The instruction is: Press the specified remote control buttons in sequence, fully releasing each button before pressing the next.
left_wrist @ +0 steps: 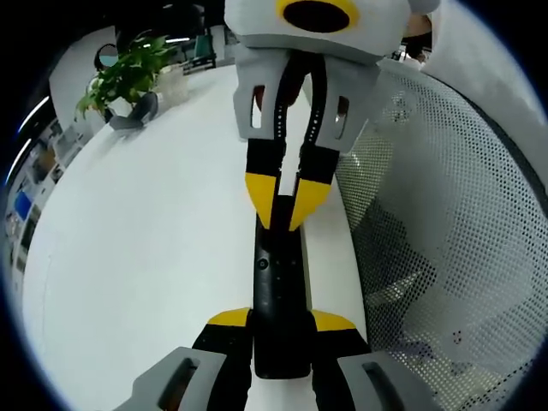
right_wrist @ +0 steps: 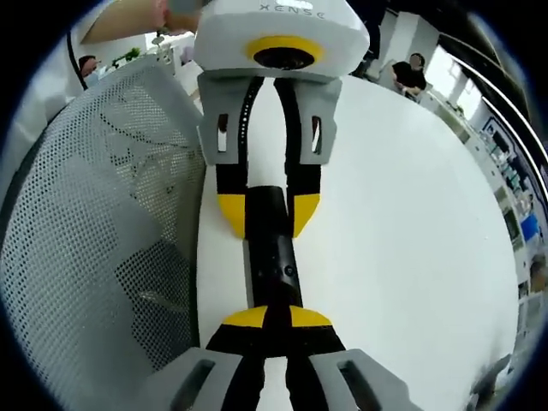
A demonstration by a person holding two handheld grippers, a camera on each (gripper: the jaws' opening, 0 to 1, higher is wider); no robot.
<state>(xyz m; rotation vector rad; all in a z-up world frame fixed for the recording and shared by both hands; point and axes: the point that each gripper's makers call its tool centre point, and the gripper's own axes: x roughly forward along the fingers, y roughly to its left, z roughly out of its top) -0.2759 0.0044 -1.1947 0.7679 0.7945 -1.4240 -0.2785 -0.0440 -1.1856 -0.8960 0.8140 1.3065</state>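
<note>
Finding 1. The black remote control (left_wrist: 278,300) is held in the air above the white bench (left_wrist: 145,257), lying lengthwise between the two grippers, near the bench edge where a grey mesh chair back (left_wrist: 445,223) stands just beside it.

Finding 2. In the left gripper view, the left gripper (left_wrist: 281,321) rises from the bottom with its yellow-tipped jaws clamped on either side of the remote's near end. The right gripper (left_wrist: 287,205) enters from the top of that view; its jaws converge on the far end of the remote and touch it there.

Finding 3. The right gripper view agrees: the right gripper (right_wrist: 267,318) has its jaws drawn close together over the remote control (right_wrist: 272,253), pinching a narrow end or pressing down on its face; which cannot be told. The left gripper (right_wrist: 268,214) grips the opposite end from the sides.

Finding 4. Small round buttons are visible on the remote's face in both views. Which button, if any, is depressed cannot be made out.

Assessment. No display or indicator shows how many presses are done. By judgement, the remote is secured and steadied, and a press is in hand or about to start; the remaining sequence cannot be counted.

Other items: a potted plant (left_wrist: 128,73) at the far end of the bench; a seated person (right_wrist: 409,73) in the background.
</note>
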